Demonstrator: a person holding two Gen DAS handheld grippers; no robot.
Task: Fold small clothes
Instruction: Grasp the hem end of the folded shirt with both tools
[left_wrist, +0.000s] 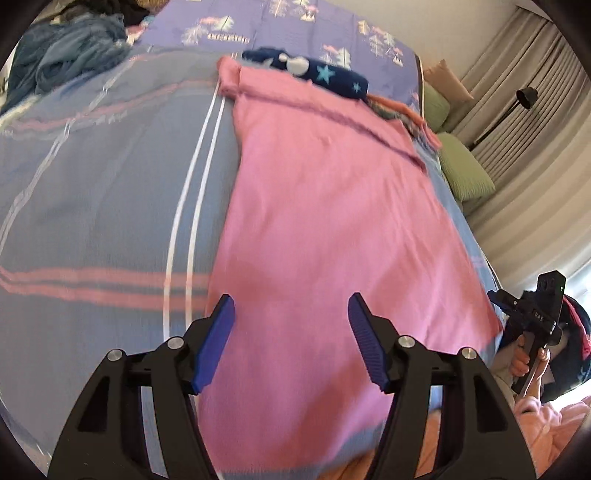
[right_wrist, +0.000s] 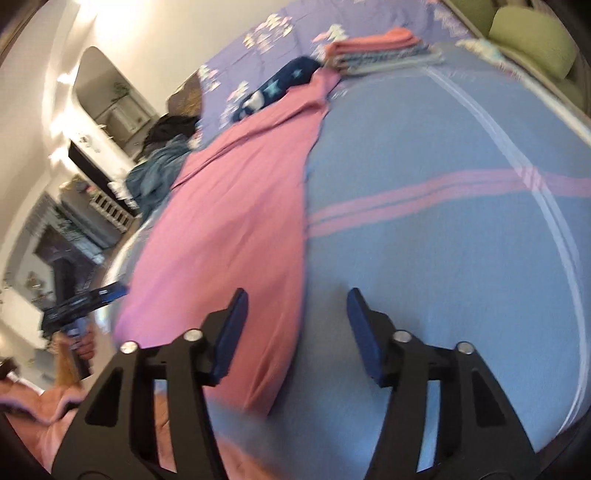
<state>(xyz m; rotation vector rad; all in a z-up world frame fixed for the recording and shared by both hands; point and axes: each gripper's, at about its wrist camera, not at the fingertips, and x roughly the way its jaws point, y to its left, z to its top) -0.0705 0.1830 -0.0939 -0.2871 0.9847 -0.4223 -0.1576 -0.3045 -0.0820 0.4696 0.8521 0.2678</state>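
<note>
Left gripper (left_wrist: 291, 341) jaws wide over pink garment (left_wrist: 325, 206) (nothing gripped); right gripper (right_wrist: 295, 332) likewise, over blue bedspread (right_wrist: 443, 258).

A blue bedspread (left_wrist: 92, 206) with pink and white stripes covers the bed. Beyond its far edge lies a lilac sheet (left_wrist: 288, 26) printed with white trees. Off its right side stand green cushions (left_wrist: 465, 170), grey curtains (left_wrist: 524, 122) and a black lamp (left_wrist: 526, 96).
</note>
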